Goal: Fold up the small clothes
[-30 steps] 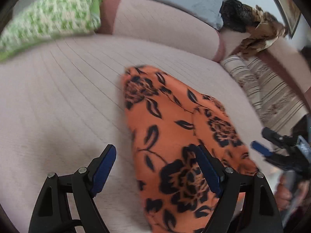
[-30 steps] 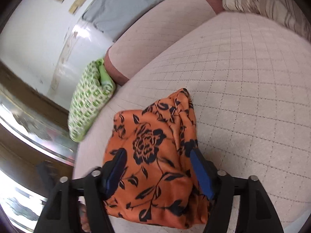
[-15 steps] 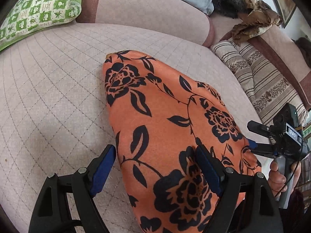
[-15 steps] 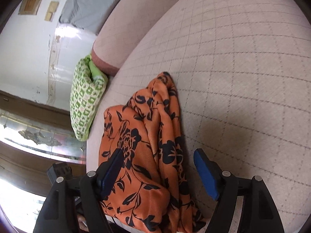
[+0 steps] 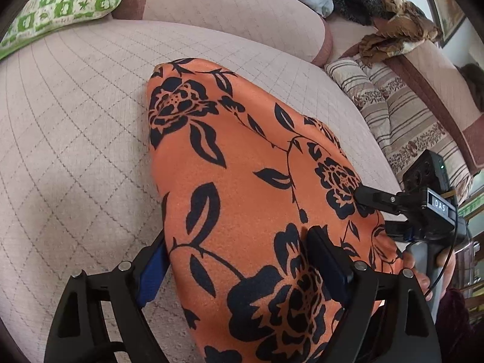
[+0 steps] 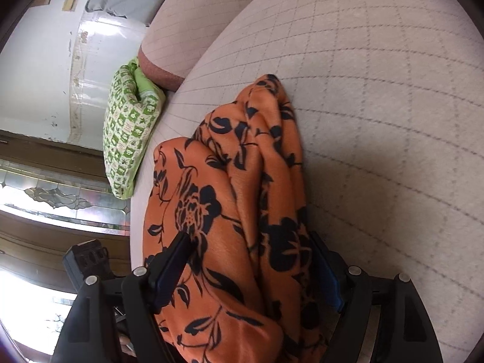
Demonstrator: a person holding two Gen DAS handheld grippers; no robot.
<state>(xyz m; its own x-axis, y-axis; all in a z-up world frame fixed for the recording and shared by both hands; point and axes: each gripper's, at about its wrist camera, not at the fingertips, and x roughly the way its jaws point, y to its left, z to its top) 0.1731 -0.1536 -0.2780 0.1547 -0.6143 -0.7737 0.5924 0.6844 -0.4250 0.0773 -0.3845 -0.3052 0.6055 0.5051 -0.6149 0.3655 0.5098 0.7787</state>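
The left gripper (image 5: 239, 269) has black plastic arms with triangular cut-outs, silver screw heads at the joints and blue pads (image 5: 151, 272) on its fingers. The right gripper (image 6: 251, 269) is built alike; a black camera block with a small "DAS" label and a thin black cable sit behind its fingers.

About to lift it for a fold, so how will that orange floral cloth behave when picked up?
The orange floral cloth will likely go limp and sag; it already bunches into soft ridges. Probably light. On the quilted cushion it may drag rather than slide.
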